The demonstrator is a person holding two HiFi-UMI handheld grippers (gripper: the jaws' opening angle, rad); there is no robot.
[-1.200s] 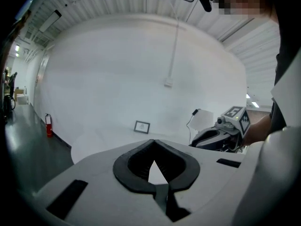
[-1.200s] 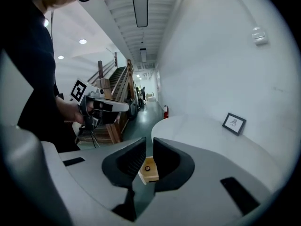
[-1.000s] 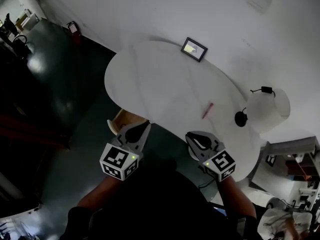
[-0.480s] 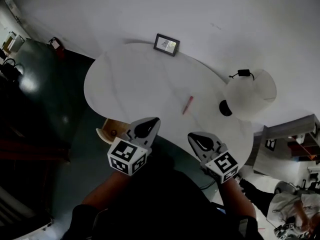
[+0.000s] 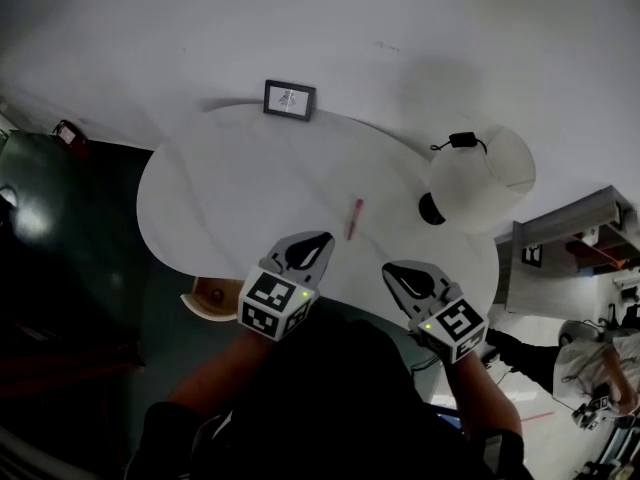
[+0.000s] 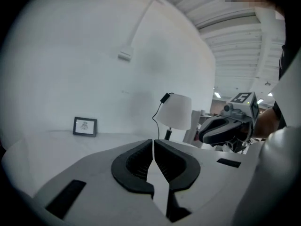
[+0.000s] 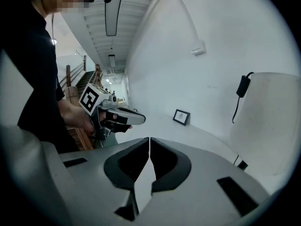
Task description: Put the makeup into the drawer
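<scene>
Makeup stick (image 5: 354,218) lies on the white oval table (image 5: 230,178), right of centre and apart from both tools. Left tool (image 5: 316,240) and right tool (image 5: 393,271) hover over the near table edge, each with its jaws closed together and nothing between them. A wooden drawer (image 5: 208,296) protrudes below the near-left edge. A framed picture (image 5: 289,99) stands at the far edge against the white wall (image 5: 400,28). A white-shaded lamp (image 5: 480,176) stands at the right. The floor (image 5: 70,218) at left is dark and glossy.
</scene>
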